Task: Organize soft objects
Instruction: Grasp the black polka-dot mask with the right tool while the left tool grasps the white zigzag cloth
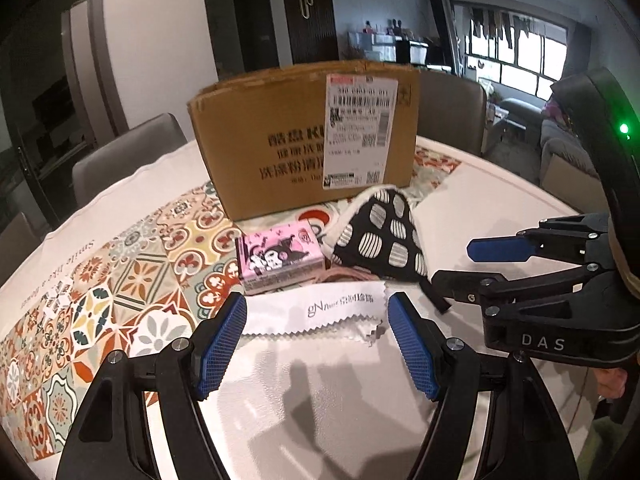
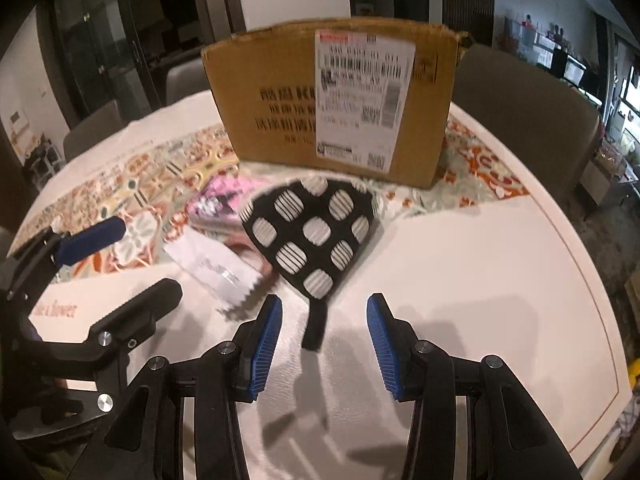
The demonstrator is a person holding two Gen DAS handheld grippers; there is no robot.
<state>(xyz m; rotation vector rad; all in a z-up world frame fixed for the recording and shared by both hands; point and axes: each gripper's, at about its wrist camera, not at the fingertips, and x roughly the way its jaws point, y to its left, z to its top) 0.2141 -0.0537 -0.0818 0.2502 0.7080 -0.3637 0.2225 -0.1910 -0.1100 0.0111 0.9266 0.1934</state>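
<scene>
A black pot holder with white striped spots (image 1: 380,236) (image 2: 316,232) lies on the table in front of a cardboard box (image 1: 304,136) (image 2: 332,96). Its black loop (image 2: 314,328) points toward my right gripper (image 2: 324,312), which is open and empty just short of it. A white cloth with zigzag edges (image 1: 316,314) (image 2: 216,264) lies between the fingertips of my left gripper (image 1: 318,308), which is open and empty. A pink tissue pack (image 1: 278,256) (image 2: 218,204) sits left of the pot holder. The right gripper (image 1: 468,268) shows at right in the left wrist view.
A round white table (image 2: 480,264) carries a patterned tile-print mat (image 1: 120,280) on the left. Chairs (image 2: 520,112) stand behind the box. The left gripper (image 2: 136,256) shows at left in the right wrist view.
</scene>
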